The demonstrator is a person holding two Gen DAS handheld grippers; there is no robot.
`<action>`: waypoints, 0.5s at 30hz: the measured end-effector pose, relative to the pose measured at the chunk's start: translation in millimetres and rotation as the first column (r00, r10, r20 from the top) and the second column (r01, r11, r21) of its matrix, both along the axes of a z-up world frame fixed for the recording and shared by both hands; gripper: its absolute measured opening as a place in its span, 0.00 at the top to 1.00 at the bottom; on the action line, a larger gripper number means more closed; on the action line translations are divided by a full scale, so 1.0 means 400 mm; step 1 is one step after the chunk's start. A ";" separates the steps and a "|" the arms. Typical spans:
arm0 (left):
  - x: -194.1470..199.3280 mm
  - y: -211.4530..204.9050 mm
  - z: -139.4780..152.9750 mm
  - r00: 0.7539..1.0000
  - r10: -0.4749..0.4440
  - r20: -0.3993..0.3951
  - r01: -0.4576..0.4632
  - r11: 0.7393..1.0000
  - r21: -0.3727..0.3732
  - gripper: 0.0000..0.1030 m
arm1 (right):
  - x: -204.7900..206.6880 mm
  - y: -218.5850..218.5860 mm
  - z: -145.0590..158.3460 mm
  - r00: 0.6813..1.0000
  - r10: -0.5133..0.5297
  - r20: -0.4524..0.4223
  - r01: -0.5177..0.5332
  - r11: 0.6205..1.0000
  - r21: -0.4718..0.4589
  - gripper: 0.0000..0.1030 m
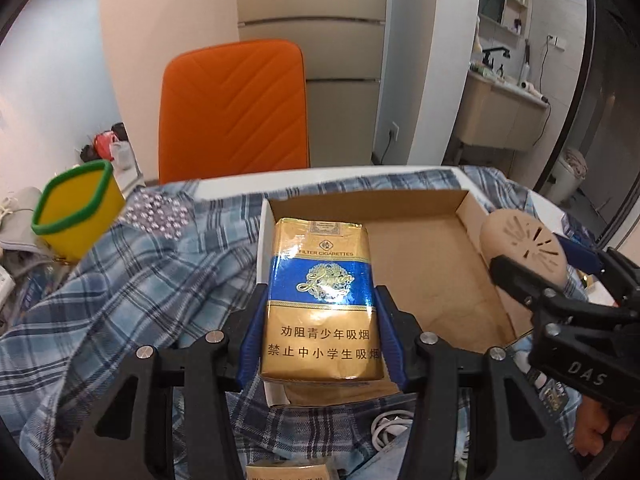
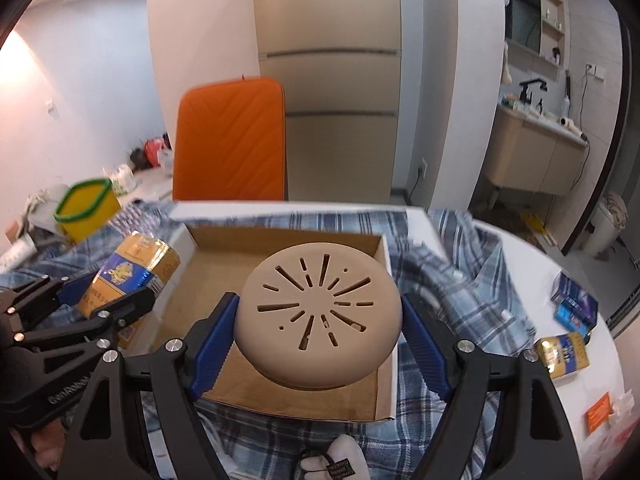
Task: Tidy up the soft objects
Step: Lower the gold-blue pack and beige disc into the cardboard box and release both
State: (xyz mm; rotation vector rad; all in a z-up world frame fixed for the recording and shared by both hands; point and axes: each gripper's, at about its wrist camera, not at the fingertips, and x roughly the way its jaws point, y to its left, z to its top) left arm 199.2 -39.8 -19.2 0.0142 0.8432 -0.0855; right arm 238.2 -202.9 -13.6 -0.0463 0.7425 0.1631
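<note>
Cigarette pack, soft and gold with a blue band, sits clamped between the blue pads of the left tongs in the left wrist view, held over the left end of an open cardboard box whose floor is bare in this view. Its face reads "FILTER CIGARETTES", with a gold script logo on the blue band that cannot be read for certain, and below it two lines of Chinese: "劝阻青少年吸烟" and "禁止中小学生吸烟". The box lies on a blue plaid shirt spread over the white tabletop. At the right edge the right tongs, marked "DAS", carry a beige disc. A yellow cup with a green rim stands far left.

From the right wrist view, the right tongs grip the round beige disc, slotted in a sunburst pattern, above the middle of the box. The left tongs hold the pack at the box's left wall. On the bare tabletop to the right lie another gold pack, small blue boxes and an orange card, its print too small to read.

Judging from this, the sorting is at an early stage: nothing rests in the box yet, two items are about to go in, and several remain outside.
</note>
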 end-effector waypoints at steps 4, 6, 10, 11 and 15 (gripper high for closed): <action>0.007 -0.005 -0.022 0.999 -0.001 -0.037 0.001 1.000 -0.003 0.51 | 0.030 0.005 -0.056 0.998 0.022 -0.065 -0.023 1.000 -0.016 0.21; 0.005 -0.007 -0.030 0.999 -0.003 -0.040 0.004 1.000 0.006 0.50 | 0.037 0.010 -0.076 0.997 0.021 -0.079 -0.024 0.999 -0.030 0.21; 0.016 -0.003 -0.040 0.999 -0.007 -0.047 0.008 1.000 0.007 0.50 | 0.047 0.016 -0.095 0.995 0.023 -0.099 -0.027 0.999 -0.036 0.21; 0.015 -0.004 -0.040 0.999 -0.006 -0.046 0.007 1.000 0.007 0.49 | 0.049 0.018 -0.100 0.995 0.027 -0.100 -0.031 0.999 -0.034 0.21; 0.014 -0.002 -0.038 0.999 -0.011 -0.033 0.011 1.000 0.013 0.29 | 0.046 0.020 -0.103 0.996 0.030 -0.086 -0.032 0.999 -0.018 0.18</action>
